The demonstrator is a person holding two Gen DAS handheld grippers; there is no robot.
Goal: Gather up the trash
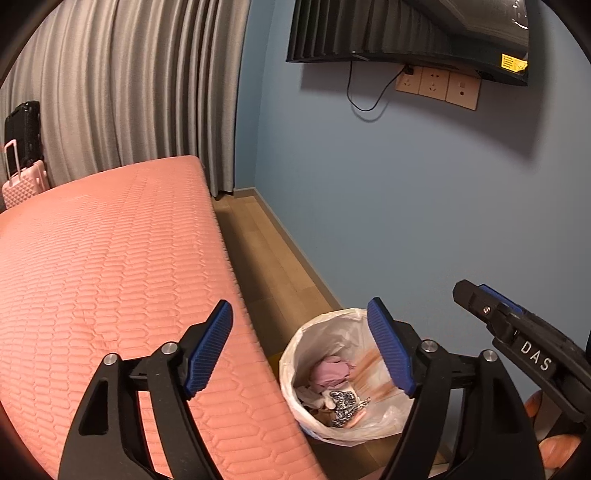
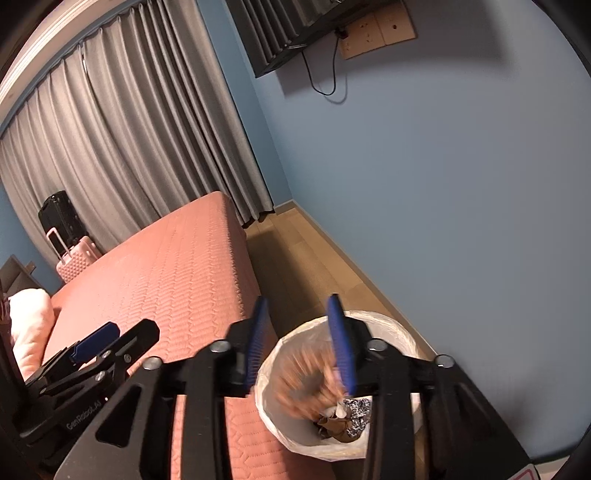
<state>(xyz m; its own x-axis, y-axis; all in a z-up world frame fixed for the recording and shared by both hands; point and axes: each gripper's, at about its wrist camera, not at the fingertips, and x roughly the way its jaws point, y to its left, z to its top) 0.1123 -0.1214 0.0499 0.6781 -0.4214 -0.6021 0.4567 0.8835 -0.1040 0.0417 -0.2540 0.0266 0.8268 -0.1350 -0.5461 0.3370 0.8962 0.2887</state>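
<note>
A white-lined trash bin (image 1: 295, 354) stands on the floor between the bed and the blue wall; it also shows in the right wrist view (image 2: 384, 321). Inside lie pink, patterned and brown scraps (image 1: 332, 373). A blurred brown piece (image 2: 303, 380) is falling into the bin just below my right gripper (image 2: 301, 339), which is open and empty above the bin. My left gripper (image 1: 301, 350) is open and empty, held above the bed's edge and the bin. The right gripper's tip (image 1: 480, 302) shows at the right of the left wrist view.
A pink quilted bed (image 1: 110, 277) fills the left. Grey curtains (image 1: 129, 92) hang behind it. Pink and black suitcases (image 1: 22, 173) stand at the far corner. A wall TV (image 1: 406, 33) and sockets (image 1: 436, 85) are above. A wooden floor strip (image 1: 266, 266) runs beside the wall.
</note>
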